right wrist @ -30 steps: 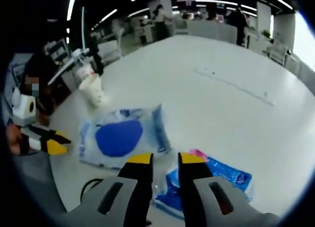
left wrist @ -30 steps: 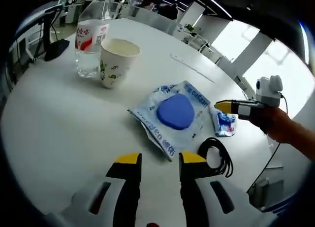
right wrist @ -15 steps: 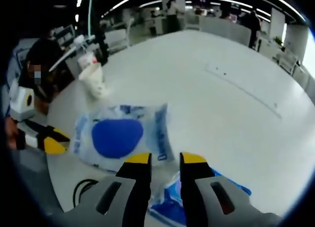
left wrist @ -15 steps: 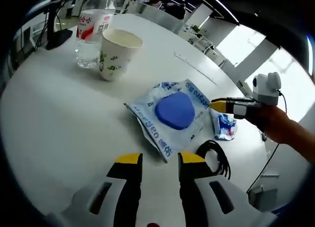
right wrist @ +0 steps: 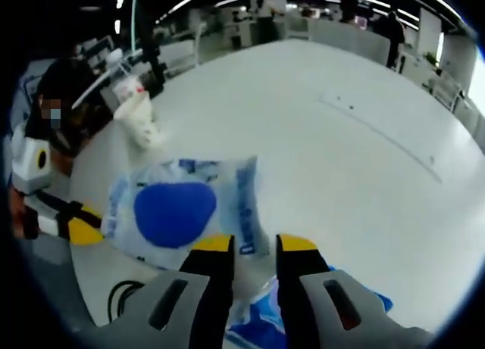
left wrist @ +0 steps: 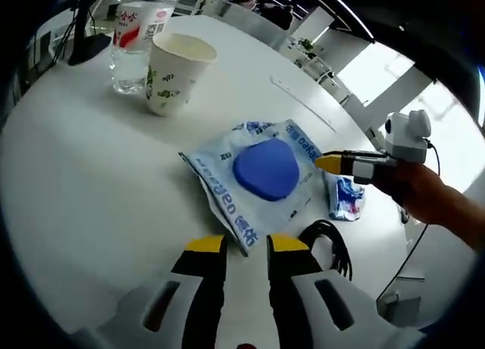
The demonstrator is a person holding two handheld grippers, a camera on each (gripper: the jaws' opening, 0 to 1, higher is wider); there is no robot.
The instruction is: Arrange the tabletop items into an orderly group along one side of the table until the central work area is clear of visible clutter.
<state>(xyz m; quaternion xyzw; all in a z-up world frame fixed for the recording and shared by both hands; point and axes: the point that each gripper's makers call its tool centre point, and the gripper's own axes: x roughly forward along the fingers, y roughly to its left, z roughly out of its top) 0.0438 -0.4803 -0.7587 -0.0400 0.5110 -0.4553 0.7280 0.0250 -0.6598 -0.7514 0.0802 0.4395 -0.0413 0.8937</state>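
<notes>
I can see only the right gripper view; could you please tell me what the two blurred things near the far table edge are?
Observer: A paper cup, upright and open, with a clear water bottle just behind it.
Operator: Thank you. Where does the left gripper stand relative to the blue pack?
Observer: The left gripper is open, and the near corner of the pack lies right at the gap between its tips.
Operator: And the dark loop at my lower left?
Observer: A coiled black cable on the table, beside the left gripper.
</notes>
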